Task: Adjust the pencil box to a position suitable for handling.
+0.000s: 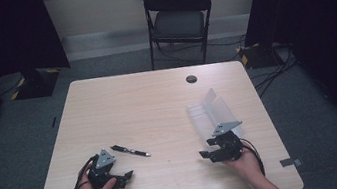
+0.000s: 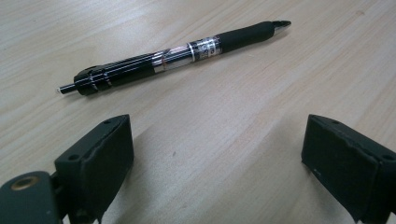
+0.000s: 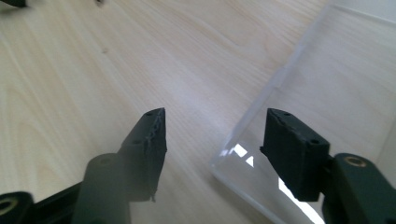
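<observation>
- The pen (image 2: 173, 53) is thin and round and lies flat on the smooth worktop (image 1: 148, 107), so it could roll or skid away if one jaw of the left claw (image 2: 217, 154) touches it before the other.
- Coming down too shallow would, I judge, pinch only the top of the barrel and let the pen squirt out; too steep and the jaw tips jam on the wood.
- The clear plastic case (image 1: 211, 113) is light and see-through, with edges that are hard to read in the right gripper view, so the right claw (image 3: 215, 140) could easily nudge it across the worktop or catch its near corner.
- The left claw is released, jaws spread wide with bare wood between them; it grips nothing.
- In the left gripper view the pen lies just beyond the jaw tips, apart from both, crossways to the line of reach, its clicker end toward that view's left and its writing tip toward the right.
- In the high view the pen sits just beside the left claw (image 1: 118, 175), on its far right side, near the worktop's front half.
- The right claw is also released and empty, jaws apart.
- The case lies open at the right side of the worktop; its near corner sits between and just beyond the right jaws, closer to the right-hand one, and I cannot tell whether that jaw touches it.
</observation>
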The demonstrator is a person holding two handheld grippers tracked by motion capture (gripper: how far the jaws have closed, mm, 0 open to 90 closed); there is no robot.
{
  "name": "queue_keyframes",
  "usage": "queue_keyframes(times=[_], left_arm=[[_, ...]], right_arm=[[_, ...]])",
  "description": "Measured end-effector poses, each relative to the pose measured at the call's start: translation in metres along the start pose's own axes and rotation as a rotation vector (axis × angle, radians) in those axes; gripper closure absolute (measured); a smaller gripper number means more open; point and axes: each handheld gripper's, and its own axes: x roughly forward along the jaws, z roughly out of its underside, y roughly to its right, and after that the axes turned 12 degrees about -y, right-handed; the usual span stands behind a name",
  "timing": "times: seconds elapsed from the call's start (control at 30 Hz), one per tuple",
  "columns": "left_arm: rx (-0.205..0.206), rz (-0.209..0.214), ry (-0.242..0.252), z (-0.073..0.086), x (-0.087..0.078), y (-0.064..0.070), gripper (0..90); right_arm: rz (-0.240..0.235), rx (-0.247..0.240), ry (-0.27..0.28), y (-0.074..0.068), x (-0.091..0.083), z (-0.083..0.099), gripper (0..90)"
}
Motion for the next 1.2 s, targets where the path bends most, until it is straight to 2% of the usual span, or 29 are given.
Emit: queue_keyframes(times=[0.1, 0.17, 0.27, 0.3, 0.33, 0.37, 0.4, 0.43, 0.5, 0.57, 0.7, 0.87, 1.03, 1.1, 1.2], left_arm=[[0.000, 0.000, 0.000, 0.000, 0.000, 0.000, 9.0], [0.000, 0.000, 0.001, 0.000, 0.000, 0.000, 9.0], [0.000, 0.000, 0.000, 0.000, 0.000, 0.000, 9.0], [0.000, 0.000, 0.000, 0.000, 0.000, 0.000, 9.0], [0.000, 0.000, 0.000, 0.000, 0.000, 0.000, 9.0], [0.000, 0.000, -0.001, 0.000, 0.000, 0.000, 9.0], [0.000, 0.000, -0.001, 0.000, 0.000, 0.000, 9.0], [0.000, 0.000, 0.000, 0.000, 0.000, 0.000, 9.0], [0.000, -0.001, 0.001, 0.000, 0.000, 0.000, 9.0], [0.000, 0.000, 0.001, 0.000, 0.000, 0.000, 9.0], [0.001, 0.000, 0.001, 0.000, 0.000, 0.000, 9.0], [0.001, 0.000, 0.000, 0.000, 0.000, 0.000, 9.0], [0.001, 0.000, -0.001, 0.000, 0.000, 0.000, 9.0], [0.000, 0.000, 0.000, 0.000, 0.000, 0.000, 8.9], [0.000, 0.000, 0.000, 0.000, 0.000, 0.000, 9.0]], right_arm=[[0.015, 0.006, -0.016, 0.001, 0.003, 0.000, 58.1], [0.036, -0.013, -0.025, 0.000, 0.006, 0.002, 68.2], [0.034, -0.013, -0.021, 0.002, 0.005, 0.002, 70.5], [0.043, -0.006, -0.032, 0.004, 0.004, 0.002, 77.3], [0.043, -0.006, -0.032, 0.004, 0.004, 0.002, 77.3], [0.015, -0.020, -0.024, 0.012, 0.002, 0.004, 82.9], [0.015, -0.020, -0.024, 0.012, 0.002, 0.004, 82.9], [0.023, -0.040, -0.038, 0.015, 0.000, 0.003, 87.4], [0.034, -0.051, -0.043, 0.016, -0.001, 0.002, 87.3], [0.015, -0.063, -0.047, 0.018, 0.001, -0.001, 87.4], [0.017, -0.070, -0.051, 0.022, 0.002, -0.005, 87.3], [-0.008, -0.058, -0.040, 0.031, 0.004, -0.006, 86.9], [-0.013, -0.052, -0.037, 0.031, 0.004, -0.005, 86.2], [-0.016, -0.023, -0.030, 0.033, 0.004, -0.003, 76.3], [-0.025, -0.022, -0.020, 0.033, 0.003, -0.002, 72.6]])
